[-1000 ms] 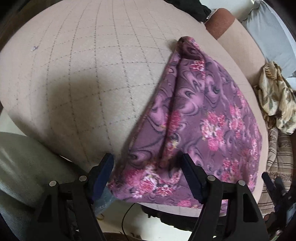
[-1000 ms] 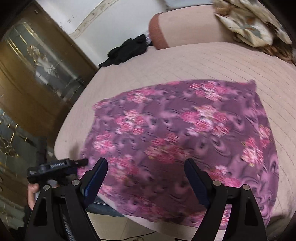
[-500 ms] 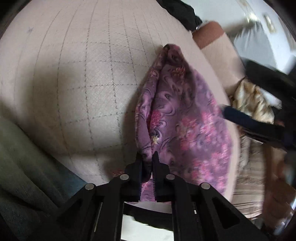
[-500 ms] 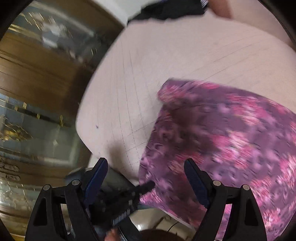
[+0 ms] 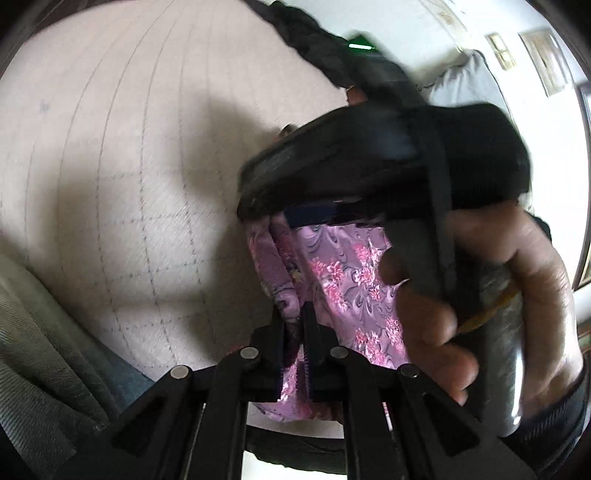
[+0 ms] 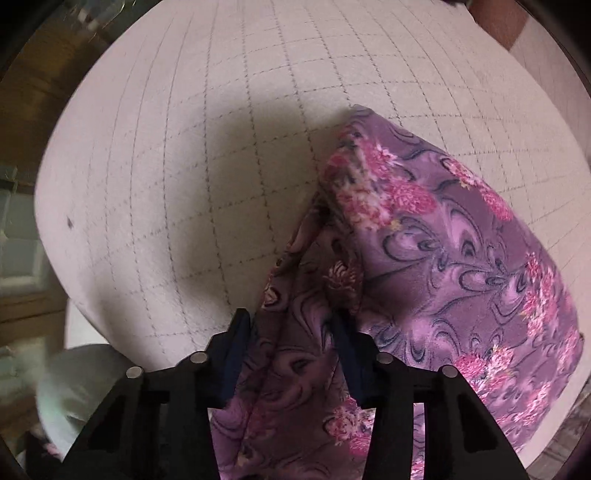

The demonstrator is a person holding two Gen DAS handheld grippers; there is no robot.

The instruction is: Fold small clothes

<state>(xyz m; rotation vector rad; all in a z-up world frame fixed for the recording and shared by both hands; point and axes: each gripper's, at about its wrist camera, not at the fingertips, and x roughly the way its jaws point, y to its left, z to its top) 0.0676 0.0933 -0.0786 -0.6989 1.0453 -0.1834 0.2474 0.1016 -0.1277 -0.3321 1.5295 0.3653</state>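
Observation:
A purple cloth with pink flowers (image 6: 461, 240) lies on a beige checked cushion (image 6: 184, 166), its near left edge lifted and bunched. My left gripper (image 5: 293, 314) is shut on a folded edge of that cloth (image 5: 343, 273), raised off the cushion (image 5: 110, 166). My right gripper (image 6: 291, 350) points down over the same edge. Its jaws are closing with a bunched fold between them, the pads not clamped tight. In the left wrist view a person's hand (image 5: 498, 295) and the black body of the right gripper fill the right side and hide most of the cloth.
Grey-green fabric (image 5: 37, 350) lies at the cushion's near left edge. A black garment (image 5: 306, 33) sits at the far side. Dark wooden furniture (image 6: 22, 110) stands left of the cushion, and a pale round object (image 6: 74, 387) is below its edge.
My left gripper shut on the cloth's edge and lifted it slightly. My right gripper swept across to the same edge, turned downward, and its jaws narrowed around a fold.

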